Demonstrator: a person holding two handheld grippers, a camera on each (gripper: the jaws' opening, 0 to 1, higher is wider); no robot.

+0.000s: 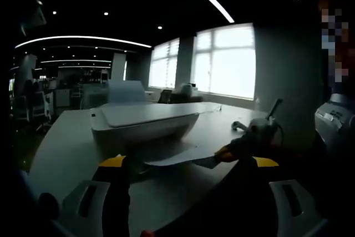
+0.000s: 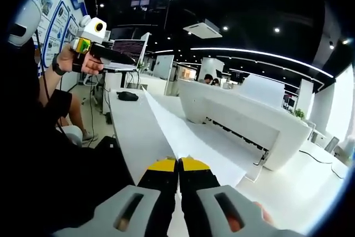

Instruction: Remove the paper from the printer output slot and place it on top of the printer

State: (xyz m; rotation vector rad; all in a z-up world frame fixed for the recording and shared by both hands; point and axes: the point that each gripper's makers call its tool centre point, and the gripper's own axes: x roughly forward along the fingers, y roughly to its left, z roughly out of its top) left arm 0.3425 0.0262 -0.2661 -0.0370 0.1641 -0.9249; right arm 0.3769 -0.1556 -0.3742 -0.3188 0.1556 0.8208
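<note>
Paper is pinched at its near edge in our right gripper, jaws closed on it, sheet running lengthwise away toward the printer and lying just in front of its slot. Top of the printer sits up and beyond it. Left gripper hangs back, jaws spread wide and empty.

The right gripper had black jaws with yellow tips and pale grey slotted housings behind them. The left gripper showed the same colours, black with yellow tips and grey slotted parts. The person wore a dark short-sleeved top and a dark wristband.
</note>
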